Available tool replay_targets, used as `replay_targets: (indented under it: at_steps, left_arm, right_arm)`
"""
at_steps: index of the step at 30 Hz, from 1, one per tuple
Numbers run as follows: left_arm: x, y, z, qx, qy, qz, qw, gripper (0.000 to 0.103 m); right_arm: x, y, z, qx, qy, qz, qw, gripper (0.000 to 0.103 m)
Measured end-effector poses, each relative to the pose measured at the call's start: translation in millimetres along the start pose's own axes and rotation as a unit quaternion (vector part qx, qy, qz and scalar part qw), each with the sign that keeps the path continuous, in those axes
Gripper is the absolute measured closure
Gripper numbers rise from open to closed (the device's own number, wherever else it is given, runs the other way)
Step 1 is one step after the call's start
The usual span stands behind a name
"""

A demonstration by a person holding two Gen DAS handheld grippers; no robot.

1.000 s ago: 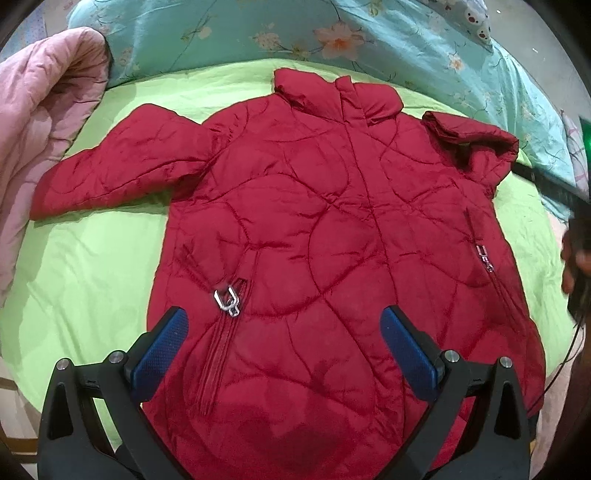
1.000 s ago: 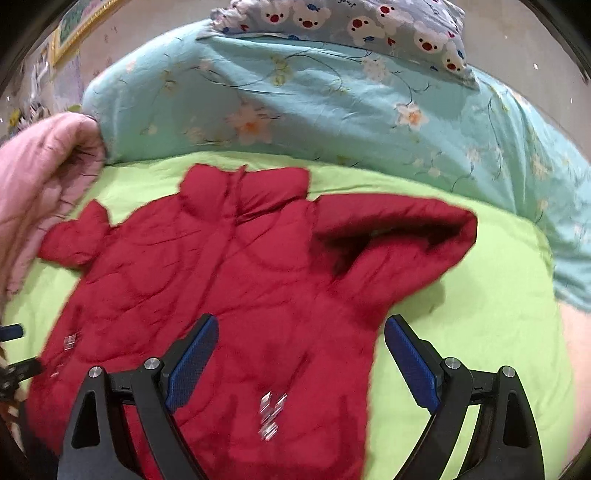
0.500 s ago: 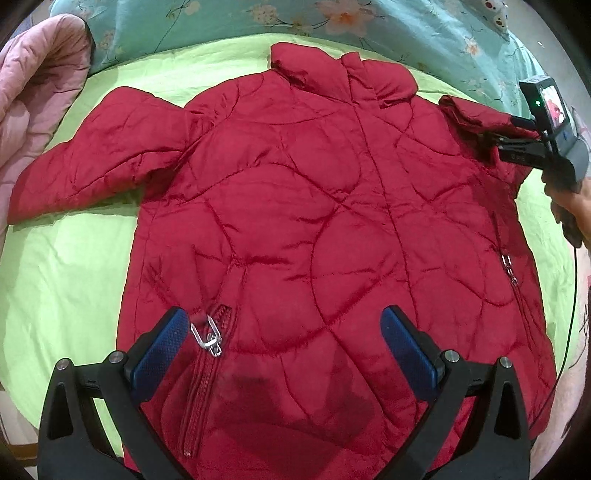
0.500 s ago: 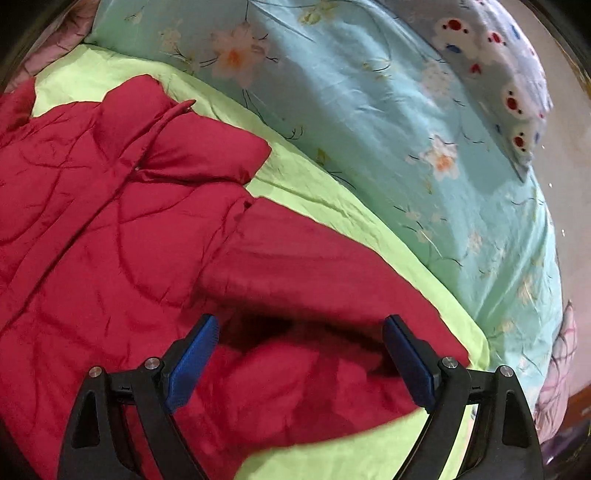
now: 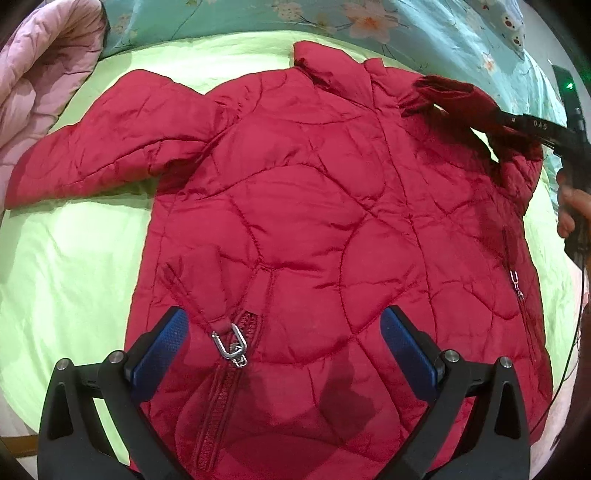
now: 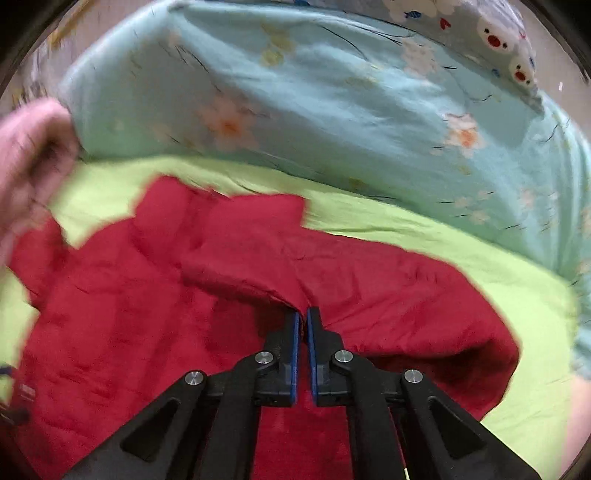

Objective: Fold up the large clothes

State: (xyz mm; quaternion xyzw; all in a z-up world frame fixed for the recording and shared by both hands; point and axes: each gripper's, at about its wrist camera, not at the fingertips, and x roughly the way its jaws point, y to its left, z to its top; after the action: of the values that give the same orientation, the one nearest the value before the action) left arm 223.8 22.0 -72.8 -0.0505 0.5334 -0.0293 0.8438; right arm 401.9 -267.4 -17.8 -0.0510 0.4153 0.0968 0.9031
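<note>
A red quilted jacket (image 5: 314, 206) lies front-up on a lime-green sheet (image 5: 66, 266), collar toward the far side, one sleeve (image 5: 99, 144) stretched out to the left. My left gripper (image 5: 284, 332) hovers open over the jacket's lower front, a metal zipper pull (image 5: 231, 345) between its blue pads. My right gripper (image 6: 302, 314) is shut on the cuff of the jacket's right sleeve (image 6: 388, 291), which is lifted off the sheet. In the left wrist view that gripper (image 5: 517, 123) pinches the raised sleeve (image 5: 465, 103) at the far right, a hand (image 5: 569, 206) on its handle.
A teal floral quilt (image 6: 332, 96) is piled along the far side of the bed, with a bear-print pillow (image 6: 495, 29) behind it. A pink quilt (image 5: 40, 74) lies bunched at the left. A thin cable (image 5: 574, 354) hangs at the right edge.
My right gripper moved in over the right sleeve, closed on its cuff and lifted it. My left gripper came down closer over the jacket's lower front and stayed open.
</note>
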Motion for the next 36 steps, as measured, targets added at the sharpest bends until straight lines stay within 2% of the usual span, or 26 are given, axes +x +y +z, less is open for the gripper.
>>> replay_targets:
  at_steps: [3, 8, 11, 16, 18, 19, 24, 27, 30, 32, 34, 35, 36]
  left_arm:
    - [-1, 6, 1, -0.008, -0.001, -0.006, 0.9999, 0.0]
    - [-6, 19, 2, -0.02, -0.008, -0.015, 0.9997, 0.0]
    - [-11, 31, 3, -0.032, -0.013, -0.029, 0.999, 0.0]
    - [-21, 52, 8, -0.054, -0.03, -0.042, 0.9972, 0.0]
    - [-22, 60, 11, -0.064, -0.034, -0.039, 0.9966, 0.0]
    - [-23, 64, 14, -0.069, -0.036, -0.035, 0.9964, 0.0]
    - [-25, 78, 33, -0.087, -0.053, -0.028, 0.9945, 0.0]
    - [-20, 76, 49, -0.083, -0.06, -0.032, 0.9942, 0.0]
    - [-7, 73, 68, -0.078, -0.054, -0.06, 0.9937, 0.0]
    - [7, 71, 84, -0.082, -0.04, -0.095, 0.9913, 0.0]
    - [22, 70, 98, -0.092, -0.024, -0.123, 0.9878, 0.0]
    - [30, 70, 105, -0.099, -0.016, -0.138, 0.9853, 0.0]
    - [38, 69, 110, -0.105, -0.008, -0.146, 0.9837, 0.0]
  right_arm:
    - [0, 34, 0, 0.017, -0.003, 0.064, 0.998, 0.099]
    - [16, 95, -9, 0.034, 0.003, 0.144, 0.989, 0.099]
    - [37, 128, -19, 0.054, 0.026, 0.196, 0.979, 0.099]
    - [60, 178, -37, 0.047, 0.058, 0.252, 0.965, 0.099]
    - [66, 190, -42, 0.037, 0.067, 0.252, 0.965, 0.099]
    - [70, 194, -44, 0.032, 0.071, 0.248, 0.966, 0.094]
    - [79, 186, -53, 0.048, 0.076, 0.259, 0.962, 0.088]
    - [75, 189, -51, 0.037, 0.069, 0.263, 0.962, 0.088]
    - [73, 193, -52, 0.021, 0.071, 0.259, 0.963, 0.09]
    - [72, 192, -54, 0.017, 0.074, 0.257, 0.963, 0.091]
    - [68, 187, -56, 0.021, 0.075, 0.261, 0.962, 0.086]
    - [66, 184, -57, 0.025, 0.076, 0.26, 0.962, 0.083]
    - [61, 179, -60, 0.03, 0.076, 0.257, 0.963, 0.066]
